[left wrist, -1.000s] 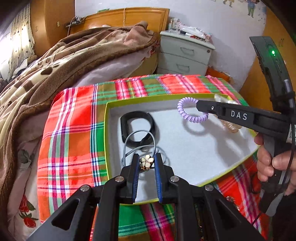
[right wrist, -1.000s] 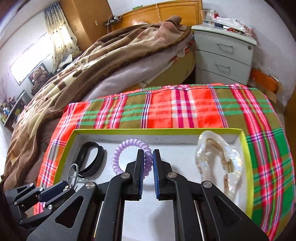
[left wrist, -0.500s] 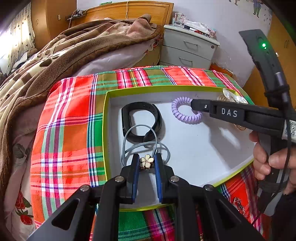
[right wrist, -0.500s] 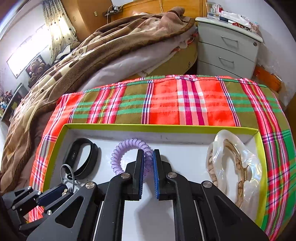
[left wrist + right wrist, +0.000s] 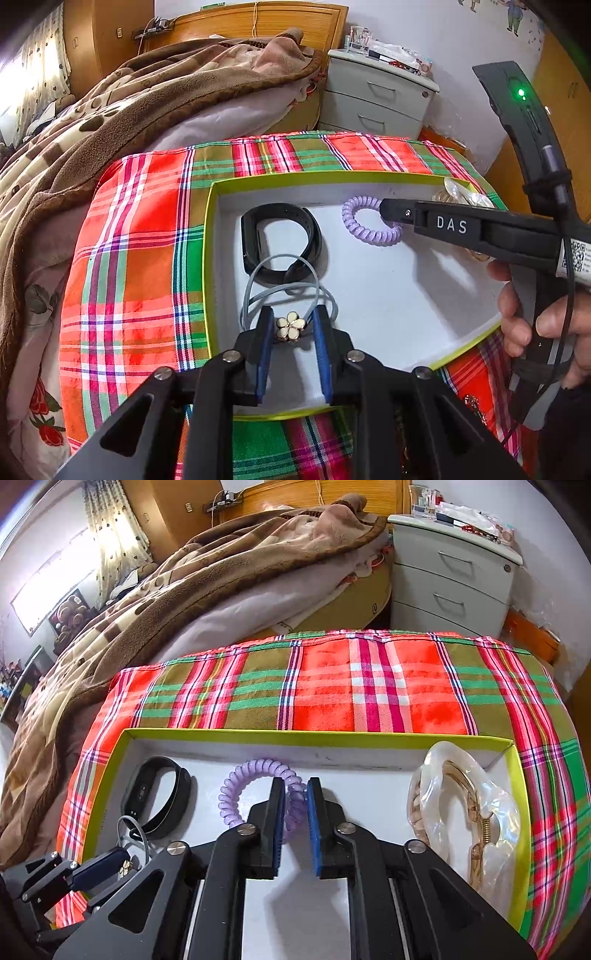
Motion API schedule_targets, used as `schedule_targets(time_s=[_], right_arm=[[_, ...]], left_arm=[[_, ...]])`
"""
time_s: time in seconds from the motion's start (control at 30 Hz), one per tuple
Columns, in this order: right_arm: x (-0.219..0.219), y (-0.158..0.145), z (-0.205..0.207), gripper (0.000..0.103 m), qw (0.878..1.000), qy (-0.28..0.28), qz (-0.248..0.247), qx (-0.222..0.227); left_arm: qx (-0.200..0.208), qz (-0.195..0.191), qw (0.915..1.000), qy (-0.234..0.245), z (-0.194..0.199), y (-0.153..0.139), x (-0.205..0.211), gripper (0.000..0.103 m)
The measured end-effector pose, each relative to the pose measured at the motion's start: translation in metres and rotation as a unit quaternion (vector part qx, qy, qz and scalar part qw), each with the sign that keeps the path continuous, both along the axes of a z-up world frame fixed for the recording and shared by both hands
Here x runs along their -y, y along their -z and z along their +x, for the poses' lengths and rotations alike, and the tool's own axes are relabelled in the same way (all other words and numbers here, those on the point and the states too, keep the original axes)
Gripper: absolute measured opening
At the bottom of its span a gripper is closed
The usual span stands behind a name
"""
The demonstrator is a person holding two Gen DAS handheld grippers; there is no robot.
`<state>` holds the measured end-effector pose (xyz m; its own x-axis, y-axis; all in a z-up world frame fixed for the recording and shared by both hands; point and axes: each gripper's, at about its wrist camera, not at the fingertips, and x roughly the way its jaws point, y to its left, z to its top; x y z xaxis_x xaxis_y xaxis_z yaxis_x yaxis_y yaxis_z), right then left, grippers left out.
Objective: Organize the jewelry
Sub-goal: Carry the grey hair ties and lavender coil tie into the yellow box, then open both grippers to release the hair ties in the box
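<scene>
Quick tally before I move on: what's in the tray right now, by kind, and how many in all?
Black wristband: 1
Purple spiral hair tie: 1
Grey hair tie with flower charm: 1
Pearly hair claw clip: 1
Total: 4 in the tray

The right tool (image 5: 295, 794), jaws opening, straddles the purple coil band (image 5: 255, 794) inside the tray (image 5: 258, 734).

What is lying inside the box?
Box holds a black band, purple coil tie, grey flower tie and pearly clip. Grippers hide part of the floor.
</scene>
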<state>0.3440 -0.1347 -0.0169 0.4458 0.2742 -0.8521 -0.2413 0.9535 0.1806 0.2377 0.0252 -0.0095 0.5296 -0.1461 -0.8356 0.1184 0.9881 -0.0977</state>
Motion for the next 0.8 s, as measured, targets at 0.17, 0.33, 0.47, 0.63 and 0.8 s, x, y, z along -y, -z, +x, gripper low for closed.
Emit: schedule_targets(time_s=[0.17, 0.33, 0.47, 0.63, 0.8], right_arm=[[0.003, -0.004, -0.002, 0.019, 1.0, 0.005, 0.006, 0.005], [0.005, -0.012, -0.008, 0.019, 1.0, 0.003, 0.012, 0.012], [0.011, -0.025, -0.019, 0.02, 0.999, 0.001, 0.019, 0.029], [0.022, -0.041, -0.039, 0.02, 0.998, 0.008, 0.03, 0.049], [0.035, -0.056, -0.064, 0.02, 0.997, 0.01, 0.033, 0.073]], left_arm=[[0.0, -0.003, 1.0, -0.002, 0.0, -0.002, 0.0, 0.029], [0.007, -0.006, 1.0, 0.002, -0.005, -0.008, 0.001, 0.033], [0.023, -0.014, 0.9996, 0.003, -0.015, -0.019, 0.002, 0.038], [0.04, -0.027, 0.9988, 0.003, -0.03, -0.033, 0.0, 0.04], [0.052, -0.047, 0.9975, 0.004, -0.053, -0.043, -0.003, 0.041]])
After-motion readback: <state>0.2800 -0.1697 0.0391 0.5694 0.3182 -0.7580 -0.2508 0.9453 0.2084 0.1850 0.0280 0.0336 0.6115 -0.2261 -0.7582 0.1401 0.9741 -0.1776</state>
